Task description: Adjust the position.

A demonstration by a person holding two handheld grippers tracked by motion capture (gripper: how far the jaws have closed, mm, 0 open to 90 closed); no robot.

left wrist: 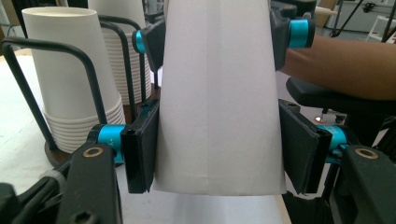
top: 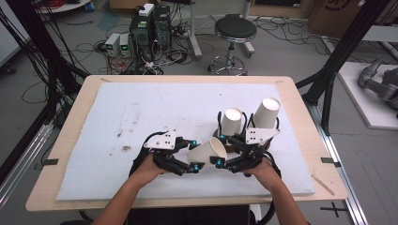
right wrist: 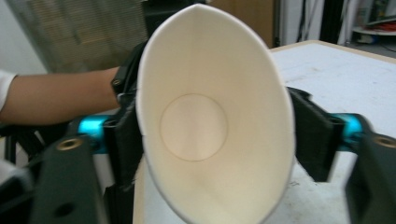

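Observation:
A white paper cup (top: 209,151) lies on its side in the air between my two grippers, over the near middle of the white mat (top: 141,117). My left gripper (top: 193,155) is shut on its lower body; in the left gripper view both pads press the cup's sides (left wrist: 219,107). From the other side, my right gripper (top: 219,150) holds the mouth end. In the right gripper view the open mouth (right wrist: 210,130) faces the camera, its rim squeezed to an oval between the two pads.
Two stacks of white cups (top: 231,121) (top: 266,112) lean in a black wire holder (left wrist: 18,79) just behind the right gripper. The mat covers a wooden table (top: 300,108). A stool (top: 234,30), computers and cables are on the floor beyond.

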